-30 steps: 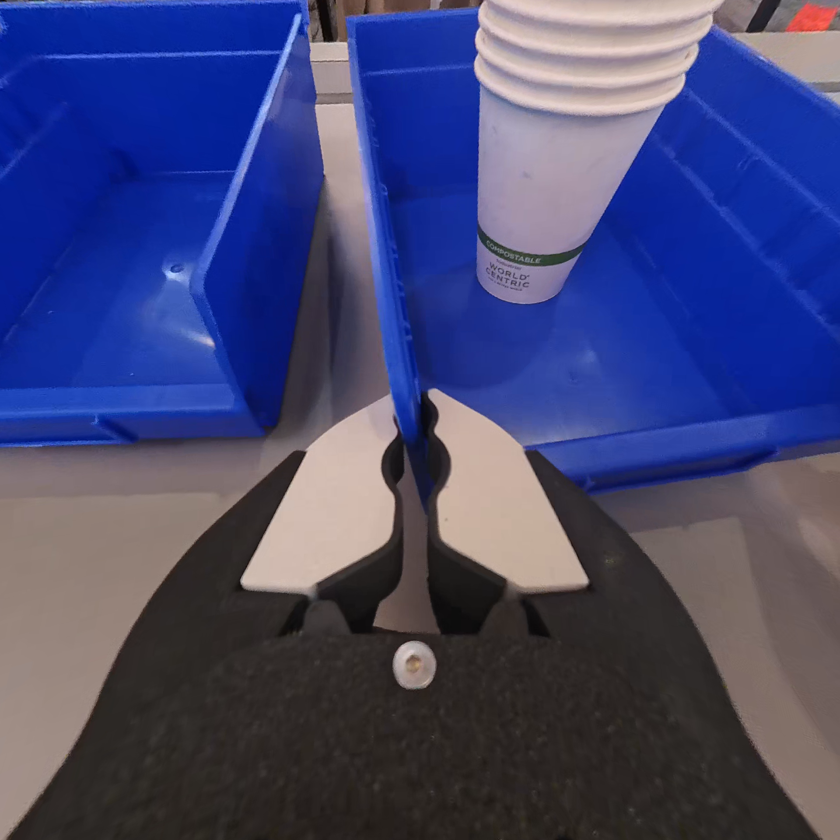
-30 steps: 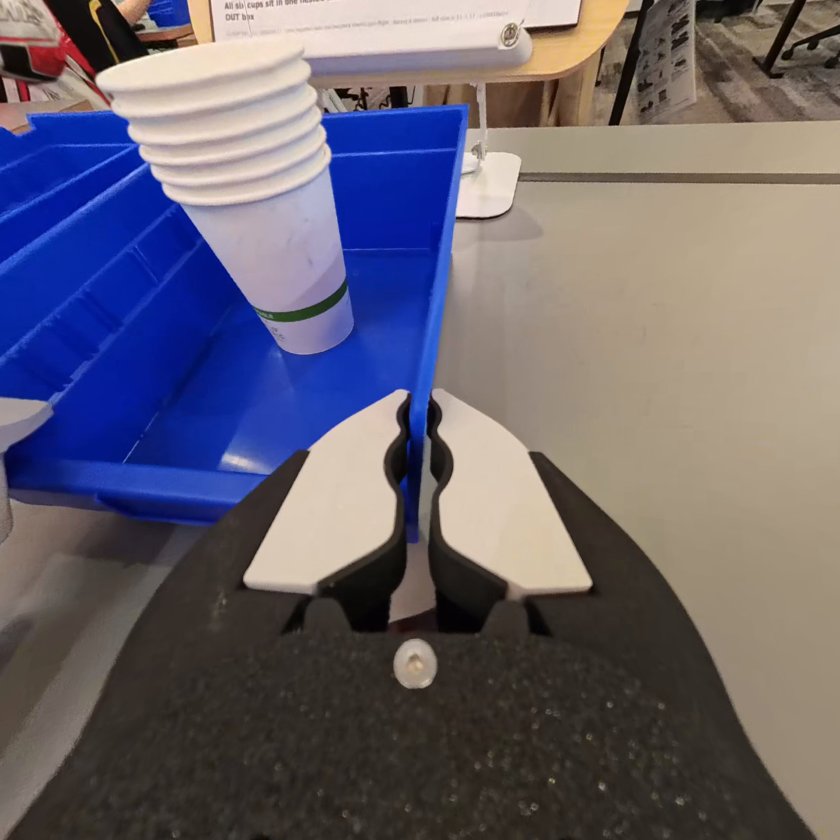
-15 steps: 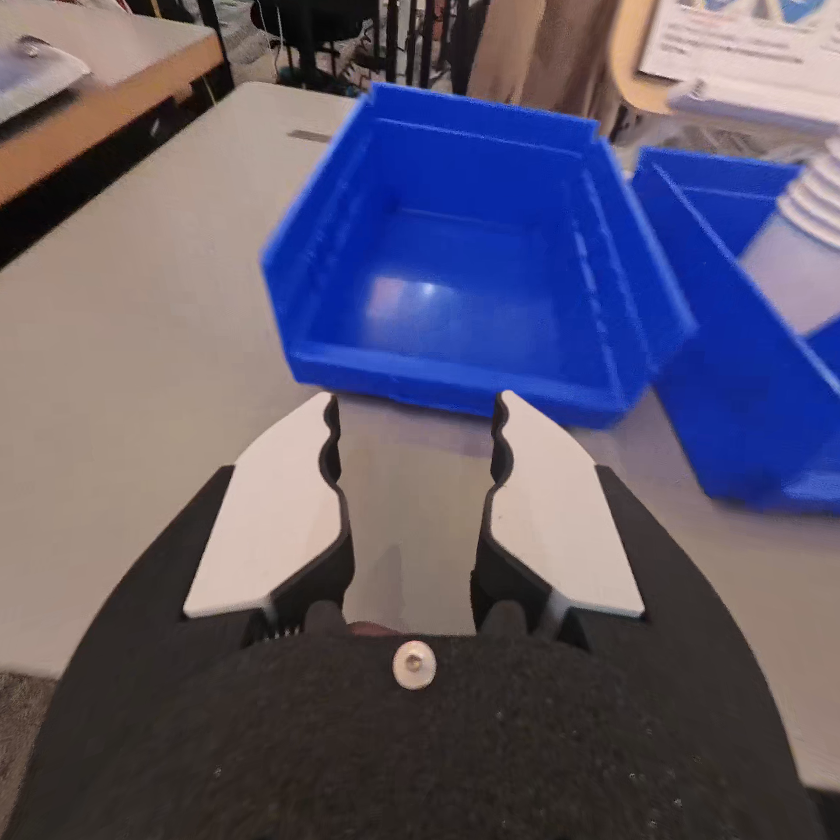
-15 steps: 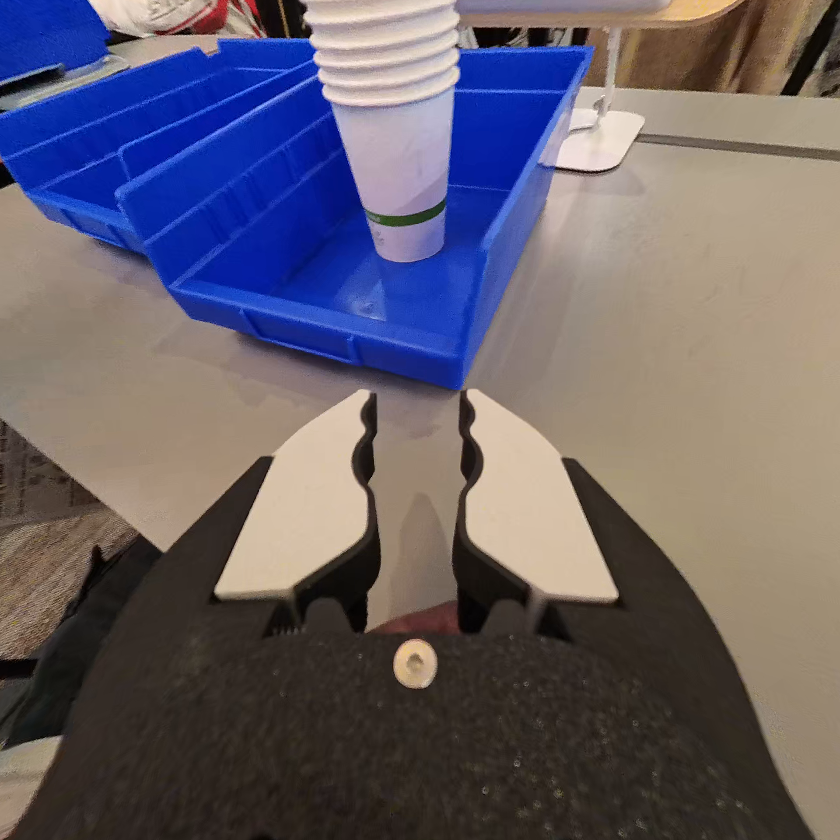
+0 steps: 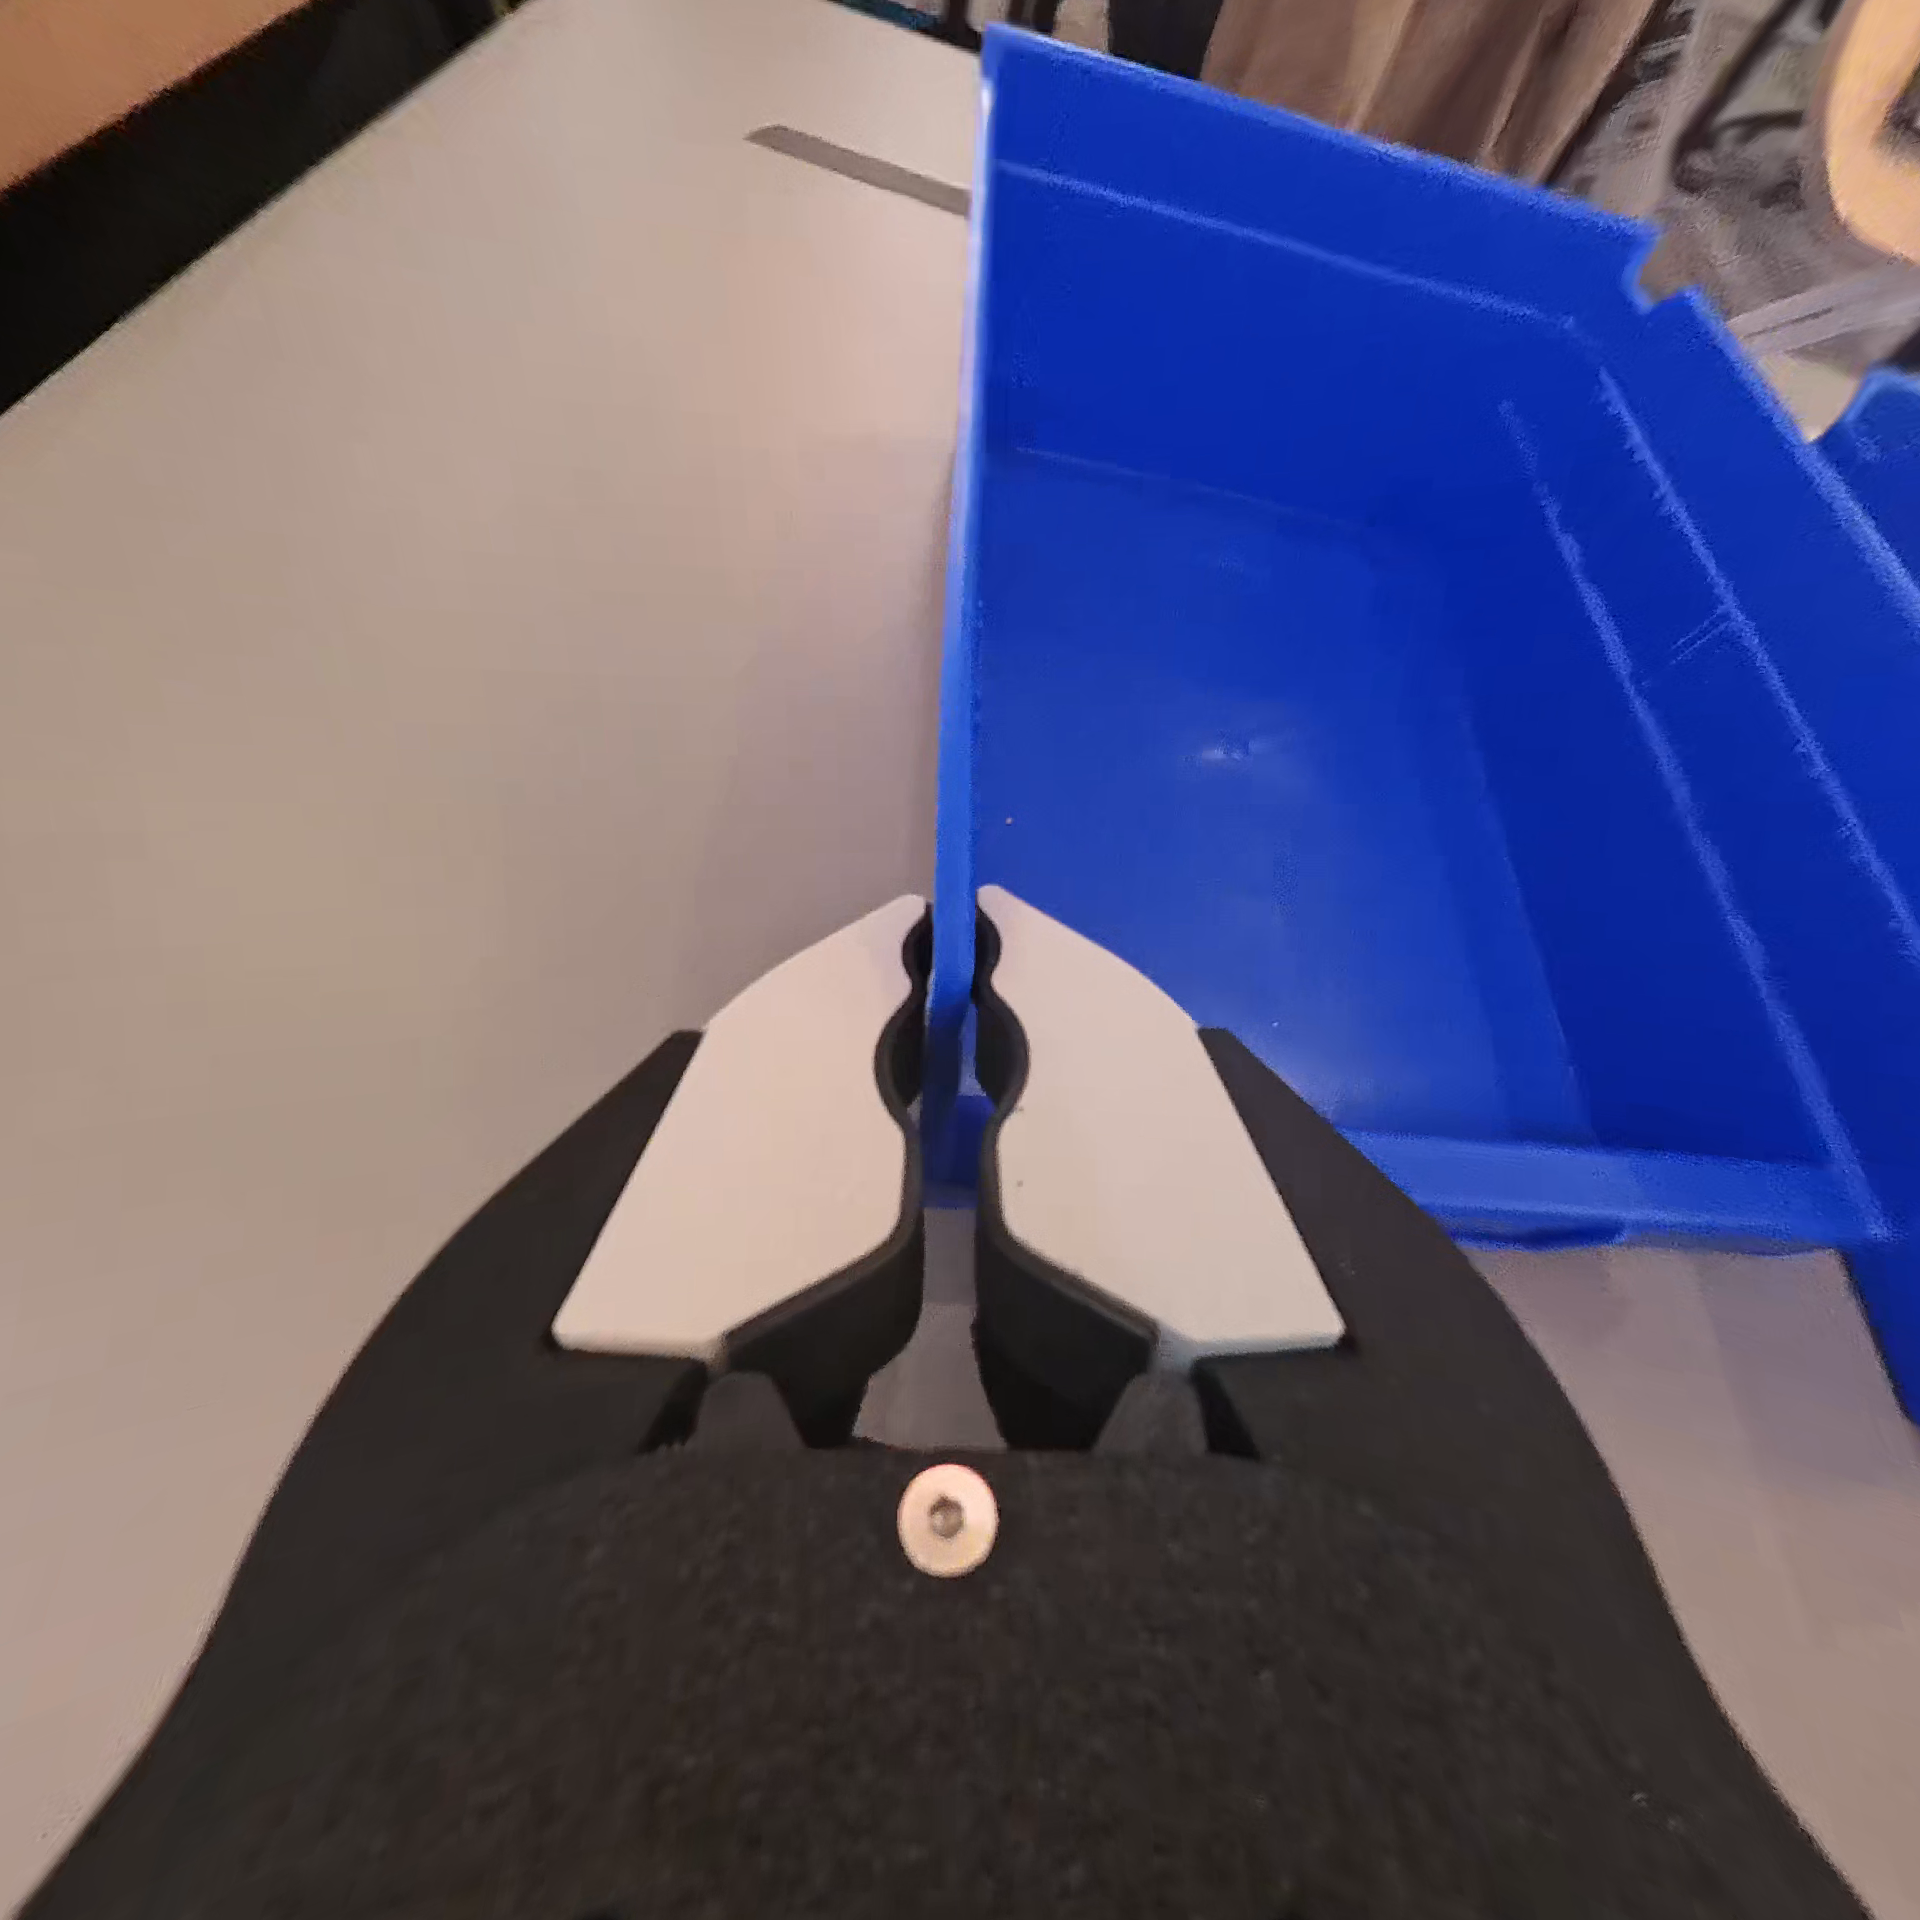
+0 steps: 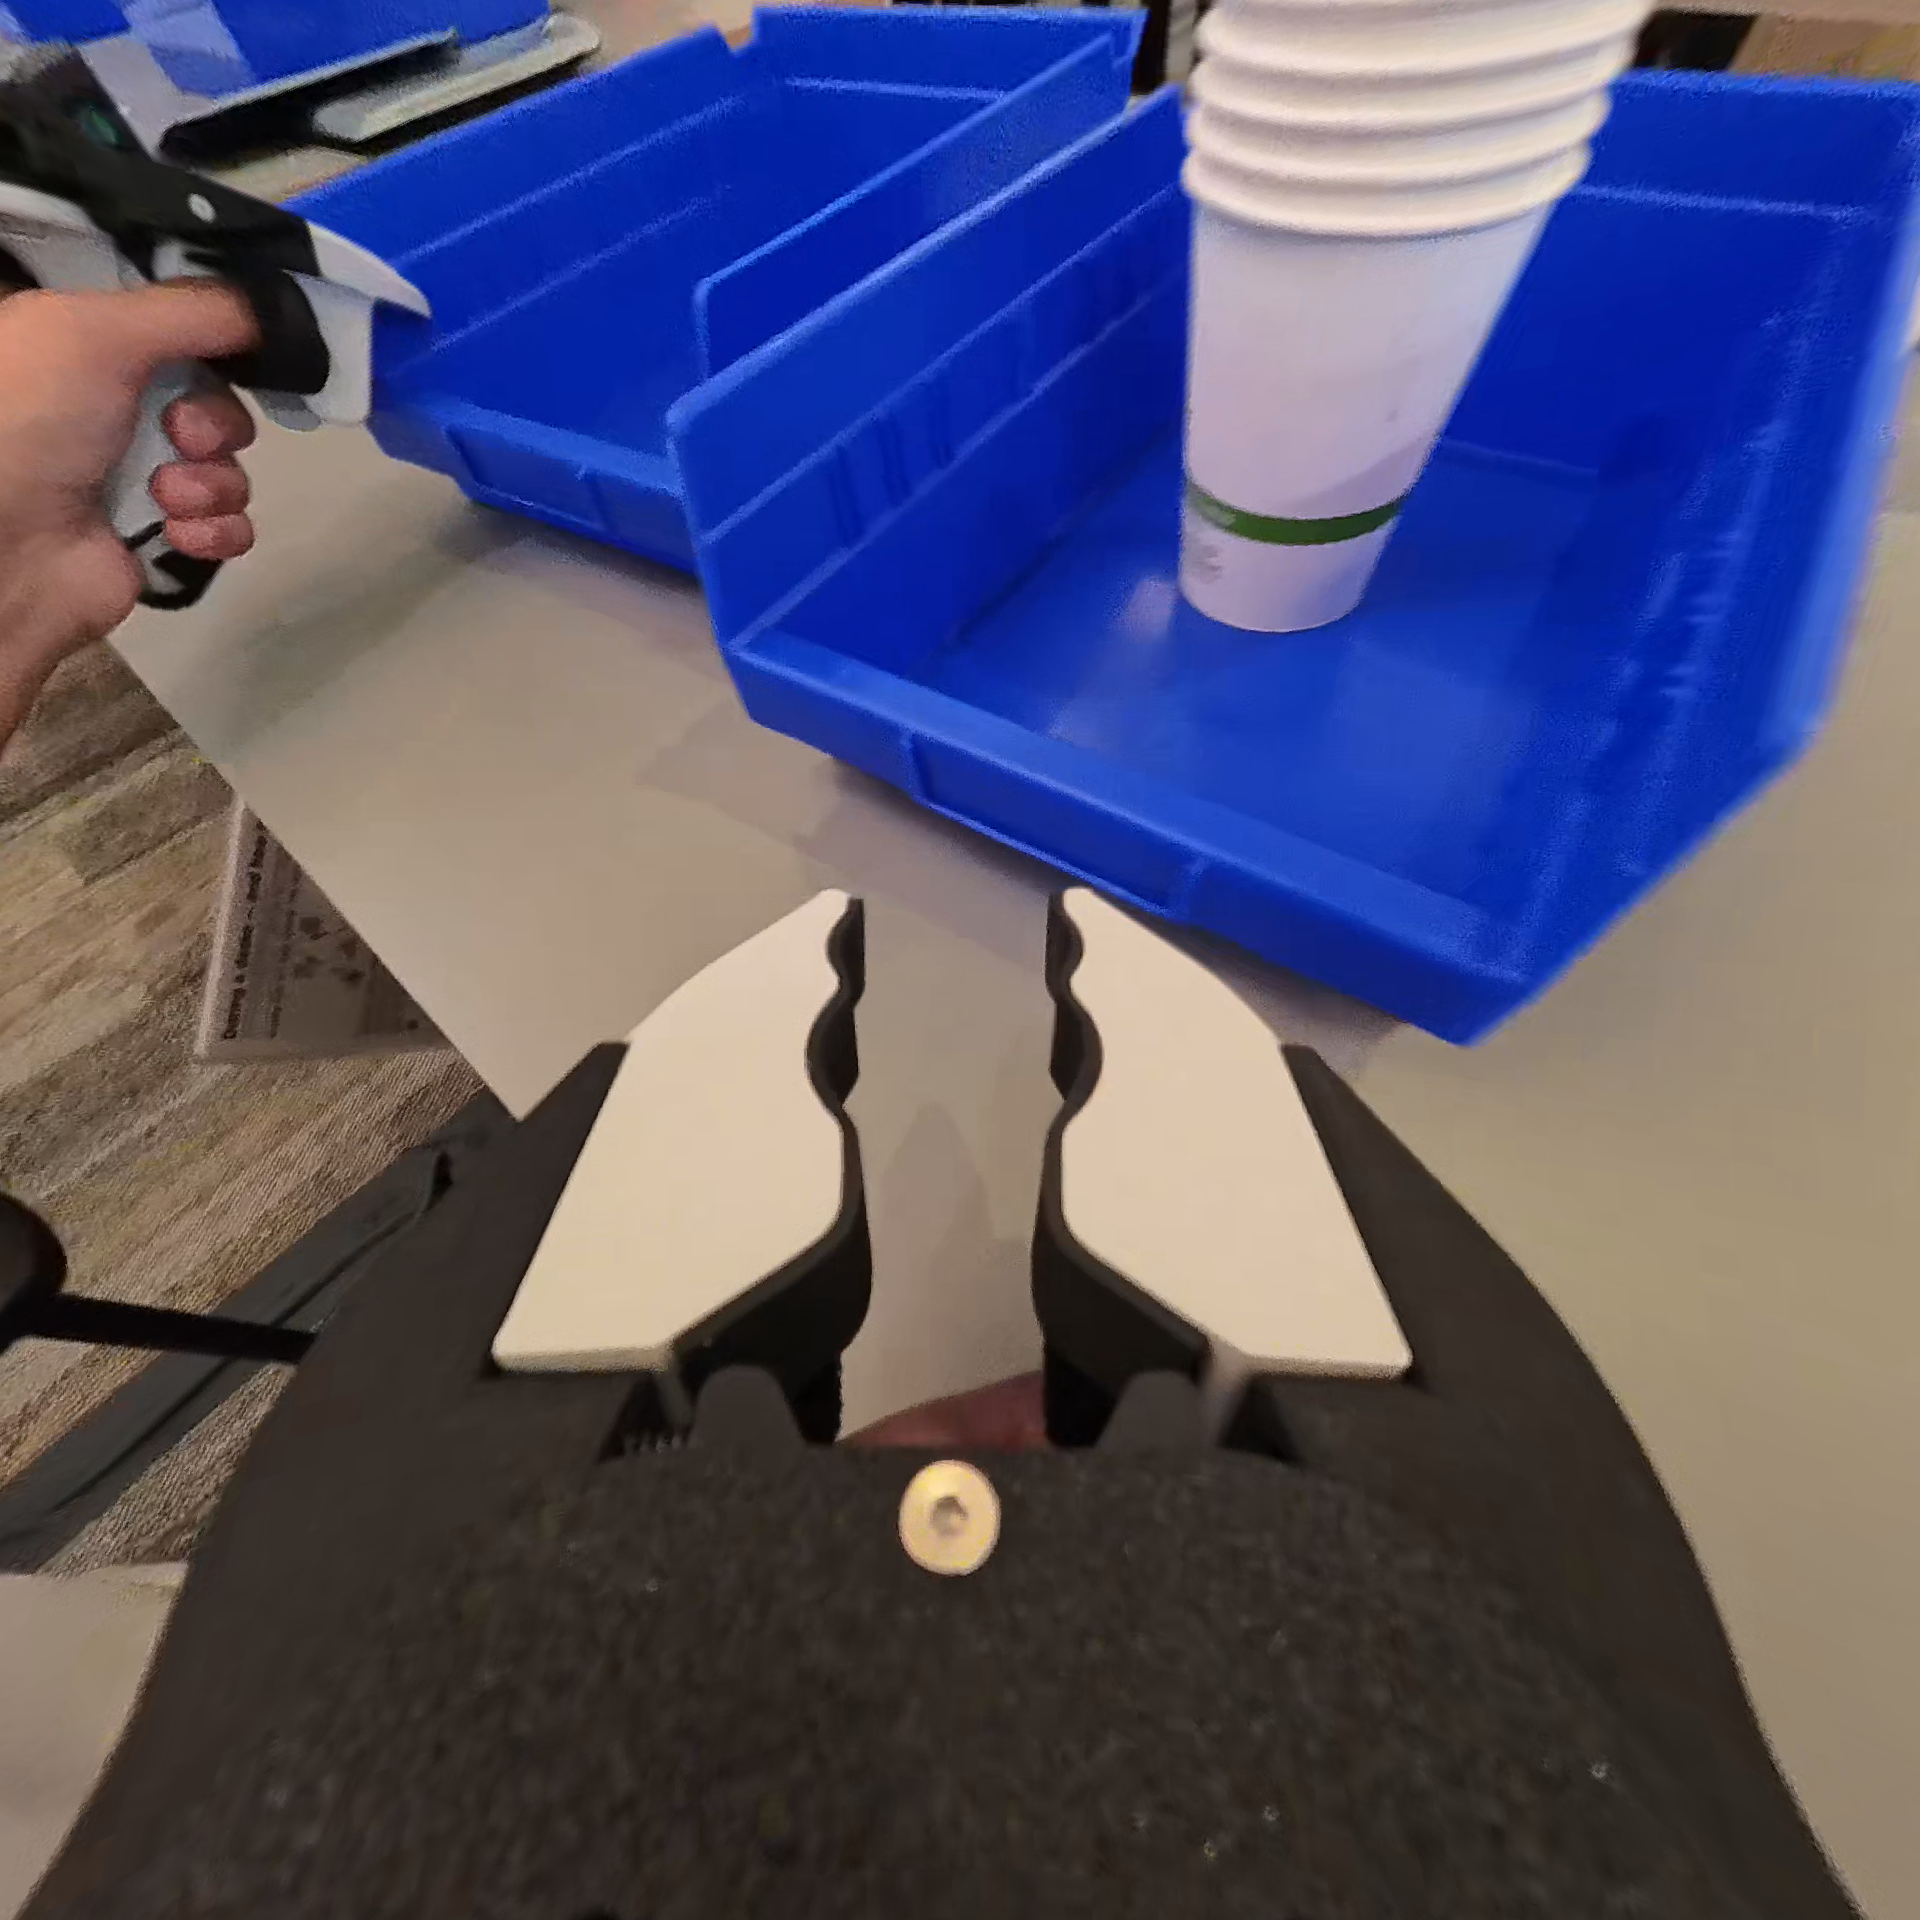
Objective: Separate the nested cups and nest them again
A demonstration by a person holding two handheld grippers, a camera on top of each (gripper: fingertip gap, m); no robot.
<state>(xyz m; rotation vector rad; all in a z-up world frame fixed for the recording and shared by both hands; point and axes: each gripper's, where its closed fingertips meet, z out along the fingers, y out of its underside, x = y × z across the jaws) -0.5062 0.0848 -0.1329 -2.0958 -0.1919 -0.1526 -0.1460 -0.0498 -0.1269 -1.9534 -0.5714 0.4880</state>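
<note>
- Standing upright in the right-hand blue bin (image 6: 1299,790), near its middle, is the stack of nested cups (image 6: 1340,343); the bin sits on the grey table (image 6: 520,748).
- Beside it lies the empty blue bin (image 5: 1351,779), and my left hand-held gripper (image 5: 954,966) is pinched shut on that bin's left side wall.
- My right hand-held gripper (image 6: 954,935) hangs narrowly parted over the table, short of the cups, holding nothing.
- I judge the cups light, thin paper: they would crush under a hard squeeze, and probably cling where nested.
- I'd take the top rim with one gripper and steady the lower wall with the other.
- White paper, ridged rims at the top, a green band low down; about six, though blur hinders counting.
</note>
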